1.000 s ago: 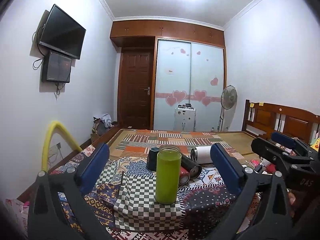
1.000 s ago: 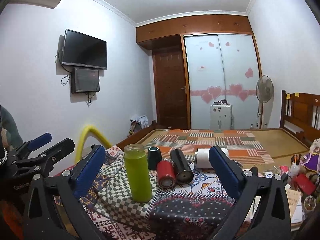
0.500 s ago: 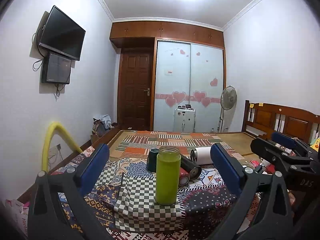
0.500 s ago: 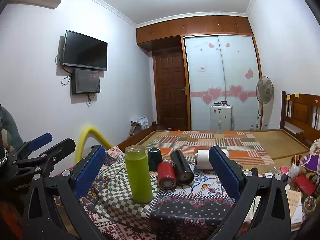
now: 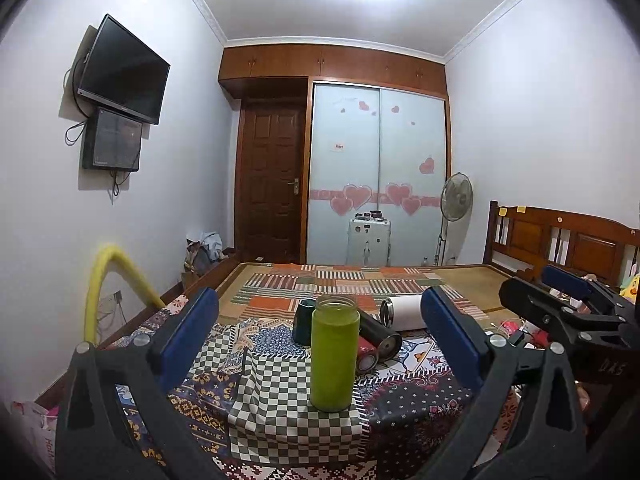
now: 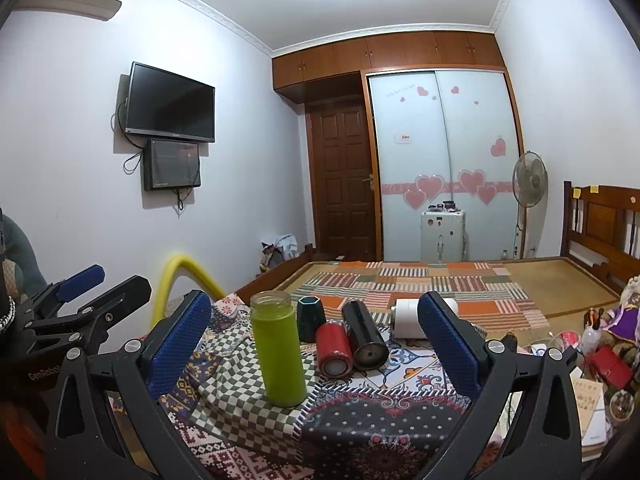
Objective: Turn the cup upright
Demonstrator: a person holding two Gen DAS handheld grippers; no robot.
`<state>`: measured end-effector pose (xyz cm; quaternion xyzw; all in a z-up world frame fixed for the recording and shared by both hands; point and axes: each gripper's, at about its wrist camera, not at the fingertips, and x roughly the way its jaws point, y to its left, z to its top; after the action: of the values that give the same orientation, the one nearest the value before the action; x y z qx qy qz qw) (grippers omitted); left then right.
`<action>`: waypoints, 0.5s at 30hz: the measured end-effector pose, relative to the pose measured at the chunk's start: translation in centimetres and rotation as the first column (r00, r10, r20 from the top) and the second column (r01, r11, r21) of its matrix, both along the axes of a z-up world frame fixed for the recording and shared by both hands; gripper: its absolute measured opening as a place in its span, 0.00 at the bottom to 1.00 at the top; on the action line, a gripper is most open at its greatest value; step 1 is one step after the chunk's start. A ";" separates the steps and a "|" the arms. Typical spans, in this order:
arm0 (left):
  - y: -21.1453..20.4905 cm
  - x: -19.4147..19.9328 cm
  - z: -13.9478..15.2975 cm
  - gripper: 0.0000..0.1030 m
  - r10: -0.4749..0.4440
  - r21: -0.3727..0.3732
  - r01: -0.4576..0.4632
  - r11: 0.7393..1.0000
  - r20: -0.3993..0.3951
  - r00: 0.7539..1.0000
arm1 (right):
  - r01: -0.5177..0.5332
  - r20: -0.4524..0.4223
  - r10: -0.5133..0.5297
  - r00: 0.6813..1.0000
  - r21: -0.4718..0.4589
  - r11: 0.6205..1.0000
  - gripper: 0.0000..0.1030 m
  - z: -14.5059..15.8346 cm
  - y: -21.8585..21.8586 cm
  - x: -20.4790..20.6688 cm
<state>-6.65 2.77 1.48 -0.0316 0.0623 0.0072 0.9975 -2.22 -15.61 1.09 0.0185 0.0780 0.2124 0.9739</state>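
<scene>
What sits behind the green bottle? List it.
Behind the green bottle: an upright dark cup, with red, black and white cups lying sideways. The right finger covers the white cup's far end.

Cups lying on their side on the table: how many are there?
3. A red cup and a black cup lie side by side behind the green bottle; a white cup lies further back right. Others may be hidden.
</scene>
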 end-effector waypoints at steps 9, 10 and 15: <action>-0.2 -0.1 0.2 1.00 -0.006 -0.002 0.006 1.000 -0.001 1.000 | 0.000 0.000 0.000 1.000 0.000 1.000 1.00 0.0 0.0 0.0; -0.3 0.0 0.3 1.00 -0.008 -0.003 0.008 1.000 -0.001 1.000 | 0.001 0.000 -0.001 1.000 0.000 1.000 1.00 0.0 0.0 0.0; -0.2 0.0 0.5 1.00 -0.010 0.002 0.010 1.000 0.000 1.000 | 0.002 -0.003 -0.002 1.000 0.003 1.000 1.00 0.1 -0.2 0.0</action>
<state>-6.60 2.54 1.93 -0.0301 0.0622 0.0025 0.9976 -2.19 -15.79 1.17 0.0205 0.0789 0.2118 0.9739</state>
